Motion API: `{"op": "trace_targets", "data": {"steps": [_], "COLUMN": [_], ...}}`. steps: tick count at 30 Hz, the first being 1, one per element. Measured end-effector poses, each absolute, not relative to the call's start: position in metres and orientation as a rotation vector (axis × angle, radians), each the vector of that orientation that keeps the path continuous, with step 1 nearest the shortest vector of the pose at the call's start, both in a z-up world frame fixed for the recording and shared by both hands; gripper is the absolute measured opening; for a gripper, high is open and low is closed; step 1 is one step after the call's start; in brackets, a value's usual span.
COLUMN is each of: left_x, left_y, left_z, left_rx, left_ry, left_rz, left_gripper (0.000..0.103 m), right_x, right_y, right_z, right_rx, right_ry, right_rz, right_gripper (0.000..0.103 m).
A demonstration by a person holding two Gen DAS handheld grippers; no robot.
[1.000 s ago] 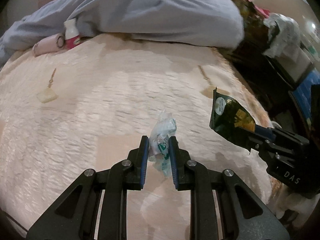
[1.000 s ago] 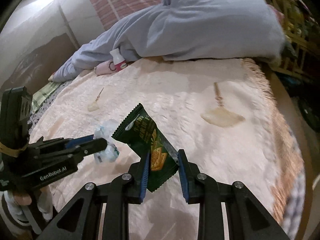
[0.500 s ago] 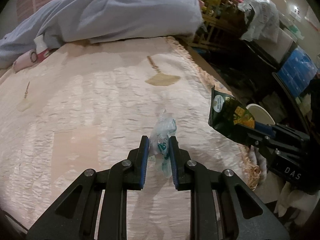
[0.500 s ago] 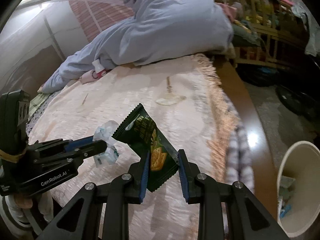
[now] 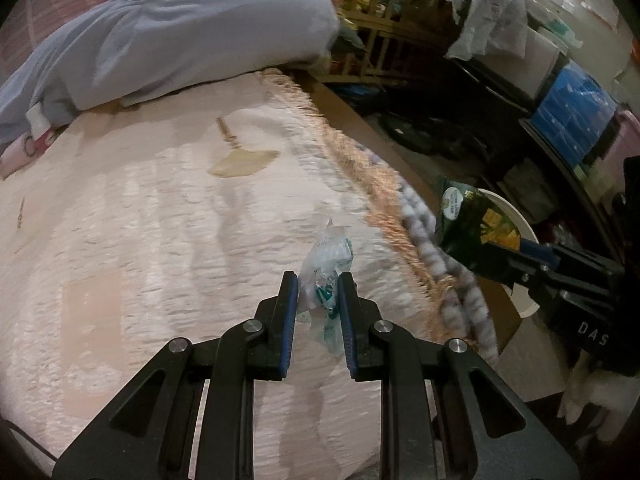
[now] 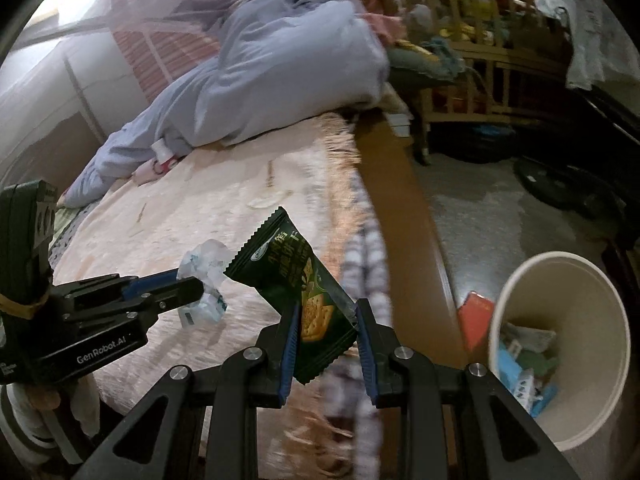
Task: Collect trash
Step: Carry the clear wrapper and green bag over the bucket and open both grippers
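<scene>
Green foil packet: the cracker wrapper [image 6: 308,300] sits pinched between the right gripper [image 6: 326,320] fingers, clamped low near one end, most of it sticking up and out over the bed's edge.
Feel of it: light as anything by the look, crinkly, slick foil; likely to slide if the squeeze eases, so a hold across the flat near a sealed edge looks soundest.
Clear plastic scrap: crumpled wrapper [image 5: 326,280] with teal print, squeezed tight in the left gripper [image 5: 318,292], held above the bedspread.
Handling: soft, springy, nearly weightless I'd say; nothing to break, and it should drop freely once let go, unless it clings.
Bed: pale pink bedspread [image 5: 140,240] with a fringed edge, both pieces up off it.
Bin: white wastebasket [image 6: 592,280] on the floor just beside the bed, scraps already inside, to the right of the green packet.
Beyond: blue-grey duvet [image 6: 280,72] heaped at the far end.
</scene>
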State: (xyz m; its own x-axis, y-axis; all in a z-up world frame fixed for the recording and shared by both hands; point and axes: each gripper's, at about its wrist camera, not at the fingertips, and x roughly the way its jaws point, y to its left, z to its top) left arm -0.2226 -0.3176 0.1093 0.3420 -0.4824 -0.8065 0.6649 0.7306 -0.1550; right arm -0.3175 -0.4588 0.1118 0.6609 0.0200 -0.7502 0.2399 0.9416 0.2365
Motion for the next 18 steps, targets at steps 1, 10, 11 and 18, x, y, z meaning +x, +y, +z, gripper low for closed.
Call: {"op": "trace_targets", "data": {"steps": [1,10,11,18], "left_x": [-0.224,-0.240,-0.241,-0.249], "left_y": [-0.322,-0.365,-0.370,-0.397], "left_z": [0.109,0.106,0.106,0.105], "left_rx": [0.220,0.252,0.252,0.258], "left_ry": [0.965,0.969,0.973,0.995], "left_rz": [-0.759,-0.818,-0.826,-0.873], "left_gripper": [0.018,0.018,0.018,0.018], "right_x": [-0.320,-0.353,-0.355,-0.377], "right_y": [-0.463,-0.505,-0.508,-0.535], "right_z": [0.112,0.111,0.111,0.105], "right_rx": [0.334,0.371,0.375,0.415], "right_ry": [0.843,0.834,0.833,0.830], "right_rz": [-0.135,-0.219,-0.225,-0.283], "right_gripper": [0.026,0.026,0.026,0.026]}}
